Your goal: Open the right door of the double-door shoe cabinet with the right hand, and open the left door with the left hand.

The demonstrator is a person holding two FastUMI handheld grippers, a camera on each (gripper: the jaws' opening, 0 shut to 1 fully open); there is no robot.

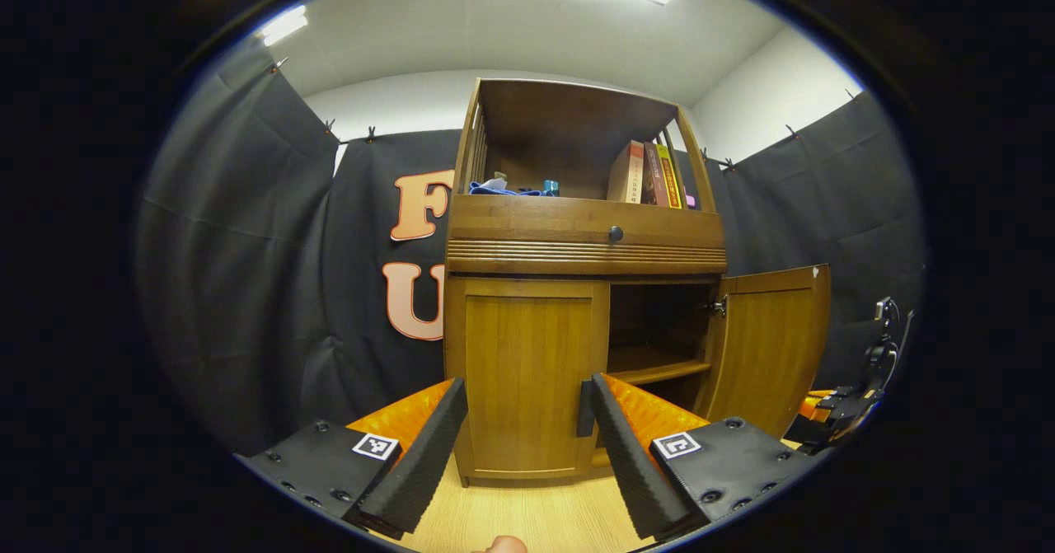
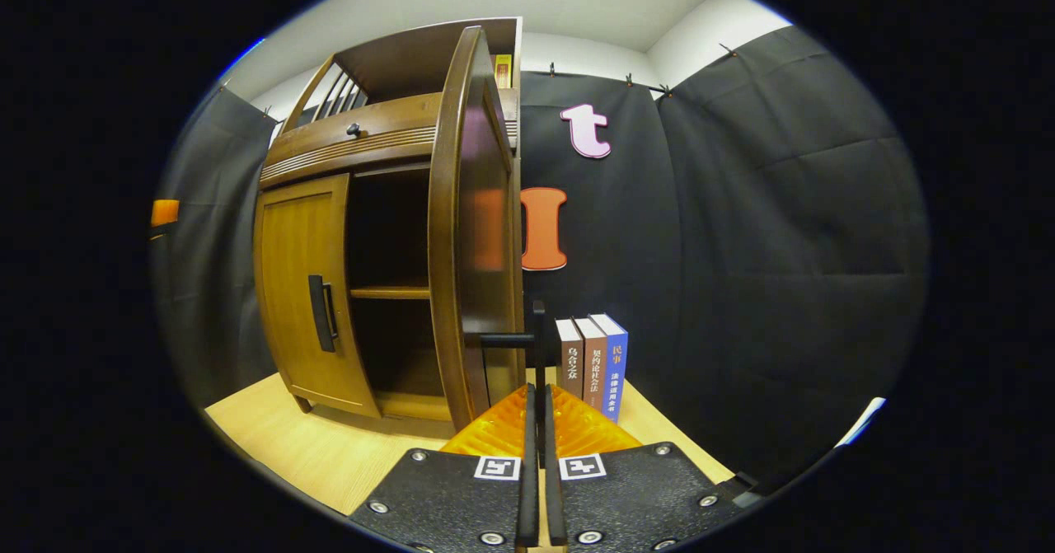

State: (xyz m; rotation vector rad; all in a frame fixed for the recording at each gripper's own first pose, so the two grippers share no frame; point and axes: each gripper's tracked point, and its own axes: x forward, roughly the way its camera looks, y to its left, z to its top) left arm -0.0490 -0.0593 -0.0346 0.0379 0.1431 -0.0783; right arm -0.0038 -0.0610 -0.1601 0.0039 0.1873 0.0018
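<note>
While your left gripper (image 1: 521,409) hangs with its fingers spread wide and nothing between them, it faces the closed left door (image 1: 527,376) of the brown wooden double-door shoe cabinet (image 1: 585,244), and that door's black bar handle (image 1: 584,409) sits just inside the tip of one finger; you cannot tell whether they touch. Your right gripper (image 2: 537,433) has its fingers pressed nearly together on the thin black bar handle of the right door (image 2: 537,347), both fingers squeezing it. That right door (image 2: 470,231) stands swung well out from the cabinet's front, edge-on to your right gripper view, with the dark inside and a wooden shelf (image 2: 389,292) showing behind it. From your left gripper view, the same open door sits at the cabinet's right side, and your right gripper shows dimly beyond its lower edge. Above the doors runs a ribbed drawer front with a small dark round knob (image 1: 615,233). On the open top shelf, upright books (image 1: 647,174) lean at the right end and a blue cloth (image 1: 499,189) lies toward the left end. Three more upright books (image 2: 592,363) stand on the light wooden floor (image 2: 330,454) beside the cabinet's right side, against the black cloth.
</note>
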